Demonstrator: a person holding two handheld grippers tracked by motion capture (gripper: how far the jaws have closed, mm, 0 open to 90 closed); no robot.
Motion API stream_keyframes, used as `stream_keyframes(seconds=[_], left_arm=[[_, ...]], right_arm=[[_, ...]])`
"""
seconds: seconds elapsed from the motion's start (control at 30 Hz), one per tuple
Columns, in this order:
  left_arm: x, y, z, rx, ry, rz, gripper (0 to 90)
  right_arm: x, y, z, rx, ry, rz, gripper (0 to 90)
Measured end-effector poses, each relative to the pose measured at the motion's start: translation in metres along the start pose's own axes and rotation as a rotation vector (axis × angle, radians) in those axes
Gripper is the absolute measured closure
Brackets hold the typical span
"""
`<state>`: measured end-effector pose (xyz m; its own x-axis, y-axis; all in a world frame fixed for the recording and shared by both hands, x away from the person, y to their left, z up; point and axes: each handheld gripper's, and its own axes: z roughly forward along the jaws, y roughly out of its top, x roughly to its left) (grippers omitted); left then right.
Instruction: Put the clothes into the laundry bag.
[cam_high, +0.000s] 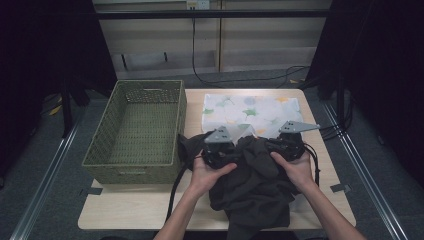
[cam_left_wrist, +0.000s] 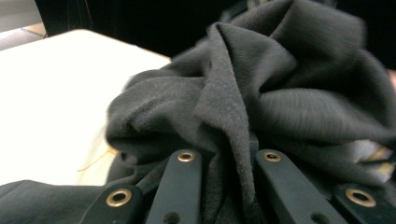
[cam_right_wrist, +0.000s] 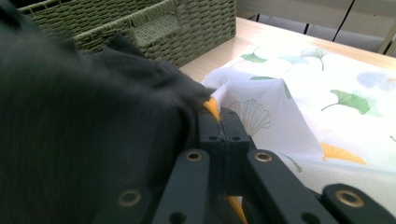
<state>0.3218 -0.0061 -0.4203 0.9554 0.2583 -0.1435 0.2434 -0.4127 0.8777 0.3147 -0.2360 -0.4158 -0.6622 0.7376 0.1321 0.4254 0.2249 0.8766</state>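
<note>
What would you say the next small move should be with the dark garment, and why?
Probably lift both grippers a little and draw them apart. The left gripper and right gripper are each shut on the dark garment, which lies bunched on the table and overlaps the leaf-print cloth.

You get a dim room with black edges, a glaring table (cam_left_wrist: 51, 93), and blurred dark cloth (cam_left_wrist: 280, 93) up close.

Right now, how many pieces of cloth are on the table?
2. A dark garment lies bunched at the near edge, between both grippers; a leaf-print cloth lies flat behind it. More may be hidden underneath.
</note>
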Motion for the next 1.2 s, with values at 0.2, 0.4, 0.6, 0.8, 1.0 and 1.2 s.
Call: stream_keyframes(seconds=[0.2, 0.4, 0.6, 0.8, 1.0, 1.2], left_arm=[[0.004, -0.024, 0.047, 0.182, 0.010, -0.025, 84.7], [0.009, -0.033, 0.056, 0.251, 0.042, 0.001, 84.9], [0.017, -0.034, 0.058, 0.236, 0.041, -0.069, 84.5], [0.018, -0.037, 0.055, 0.140, 0.040, -0.077, 77.0], [0.013, -0.037, 0.022, 0.081, 0.028, -0.067, 49.9], [0.027, -0.029, -0.030, -0.041, 0.126, -0.065, 33.1]], right_arm=[[0.011, 0.006, -0.002, -0.021, 0.029, -0.025, 89.9], [0.014, 0.017, -0.028, -0.066, 0.009, -0.022, 90.0], [0.022, 0.011, -0.040, -0.039, 0.006, -0.036, 90.0], [0.031, -0.015, -0.036, 0.030, 0.006, -0.057, 90.0], [0.032, -0.027, -0.031, 0.072, -0.012, -0.092, 89.9], [0.026, -0.033, -0.031, 0.080, -0.009, -0.075, 89.9]])
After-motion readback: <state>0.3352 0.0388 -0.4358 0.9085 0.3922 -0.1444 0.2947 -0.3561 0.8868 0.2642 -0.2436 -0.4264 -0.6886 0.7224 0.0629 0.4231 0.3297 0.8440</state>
